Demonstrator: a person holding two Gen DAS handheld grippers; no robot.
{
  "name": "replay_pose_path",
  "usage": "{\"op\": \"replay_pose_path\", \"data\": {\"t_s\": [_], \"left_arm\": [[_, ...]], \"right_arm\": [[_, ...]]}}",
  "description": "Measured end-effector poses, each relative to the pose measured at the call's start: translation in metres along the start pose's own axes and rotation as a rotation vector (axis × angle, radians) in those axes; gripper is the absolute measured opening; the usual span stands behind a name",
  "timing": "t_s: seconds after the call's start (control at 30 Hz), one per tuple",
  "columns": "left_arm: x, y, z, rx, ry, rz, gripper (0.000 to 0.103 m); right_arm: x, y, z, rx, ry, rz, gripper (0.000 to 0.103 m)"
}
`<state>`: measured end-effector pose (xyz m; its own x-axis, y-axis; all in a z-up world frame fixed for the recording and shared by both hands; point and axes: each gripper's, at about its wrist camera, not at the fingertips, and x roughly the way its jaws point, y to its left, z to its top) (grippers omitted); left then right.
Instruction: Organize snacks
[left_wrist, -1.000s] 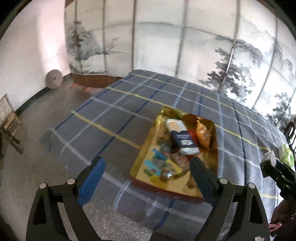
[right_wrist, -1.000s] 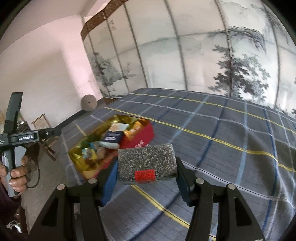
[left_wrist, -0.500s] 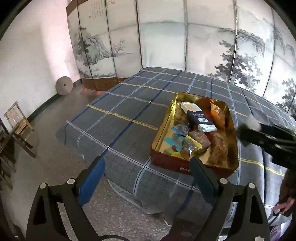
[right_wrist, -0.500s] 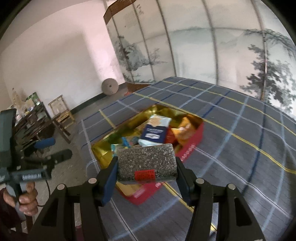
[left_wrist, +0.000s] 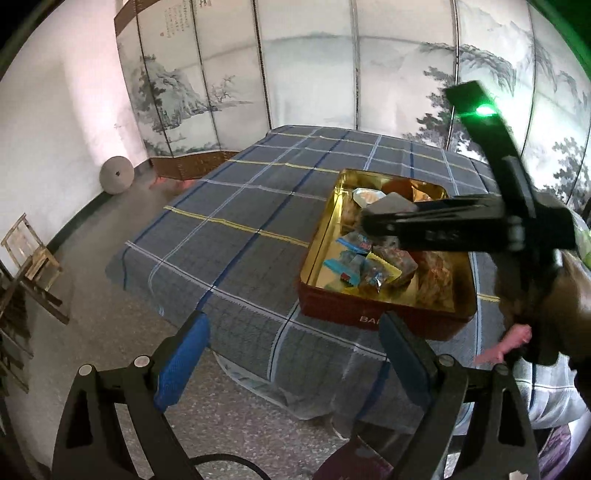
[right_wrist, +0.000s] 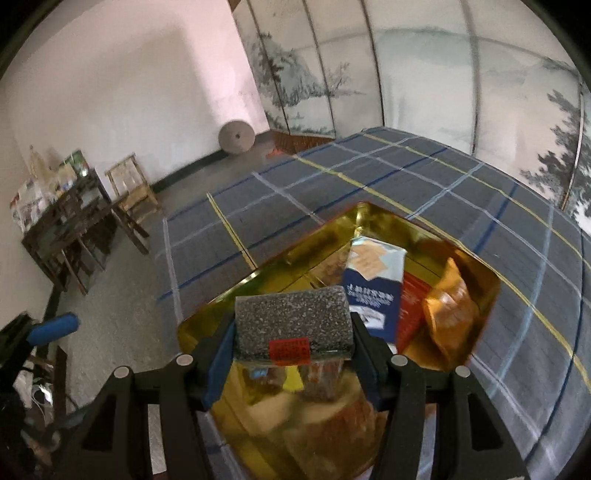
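My right gripper (right_wrist: 291, 334) is shut on a grey speckled snack pack (right_wrist: 291, 321) with a red label, held above the near part of the open tin (right_wrist: 295, 254). The tin is red outside and gold inside, and holds several wrapped snacks, among them a blue and white pack (right_wrist: 373, 291) and an orange bag (right_wrist: 452, 314). In the left wrist view the tin (left_wrist: 319, 240) stands near the table's front edge, and the right gripper (left_wrist: 373, 219) reaches over it from the right with the grey pack (left_wrist: 389, 203). My left gripper (left_wrist: 291, 356) hangs open and empty, off the table's front edge.
A blue-grey plaid cloth (left_wrist: 236, 229) covers the table. A painted folding screen (left_wrist: 306, 74) stands behind it. On the floor at the left are a round stone disc (left_wrist: 117, 175), a small wooden chair (right_wrist: 131, 192) and a cluttered dark table (right_wrist: 62, 221). A person's hand (left_wrist: 569, 295) holds the right gripper.
My right gripper has carried the grey pack leftwards from beside the tin to over it. The left gripper has drawn back a little from the table and stays open.
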<state>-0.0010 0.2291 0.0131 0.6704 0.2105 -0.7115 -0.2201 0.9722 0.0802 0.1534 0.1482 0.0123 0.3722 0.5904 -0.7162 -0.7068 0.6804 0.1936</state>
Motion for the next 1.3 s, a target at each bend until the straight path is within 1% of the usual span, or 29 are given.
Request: {"op": "replay_pose_path", "data": {"t_s": [0.2, 0.4, 0.67, 1.0, 1.2, 1.3], "left_arm": [[0.000, 0.001, -0.001, 0.020, -0.015, 0.012, 0.091], [0.007, 0.003, -0.004, 0.030, -0.002, 0.010, 0.091], [0.016, 0.010, -0.007, 0.007, 0.030, -0.005, 0.091], [0.021, 0.013, -0.009, 0.010, 0.044, -0.008, 0.091], [0.024, 0.012, -0.010, 0.014, 0.053, -0.007, 0.091], [0.022, 0.010, -0.011, 0.019, 0.050, 0.000, 0.091]], "right_arm": [[0.028, 0.001, 0.012, -0.022, 0.051, -0.014, 0.059], [0.047, 0.001, 0.021, -0.041, 0.075, -0.035, 0.059], [0.061, 0.007, 0.034, -0.070, 0.110, -0.063, 0.059], [0.075, 0.010, 0.037, -0.049, 0.152, -0.067, 0.060], [0.067, 0.001, 0.037, 0.002, 0.110, -0.098, 0.060], [0.045, 0.002, 0.036, 0.039, 0.020, -0.107, 0.060]]}}
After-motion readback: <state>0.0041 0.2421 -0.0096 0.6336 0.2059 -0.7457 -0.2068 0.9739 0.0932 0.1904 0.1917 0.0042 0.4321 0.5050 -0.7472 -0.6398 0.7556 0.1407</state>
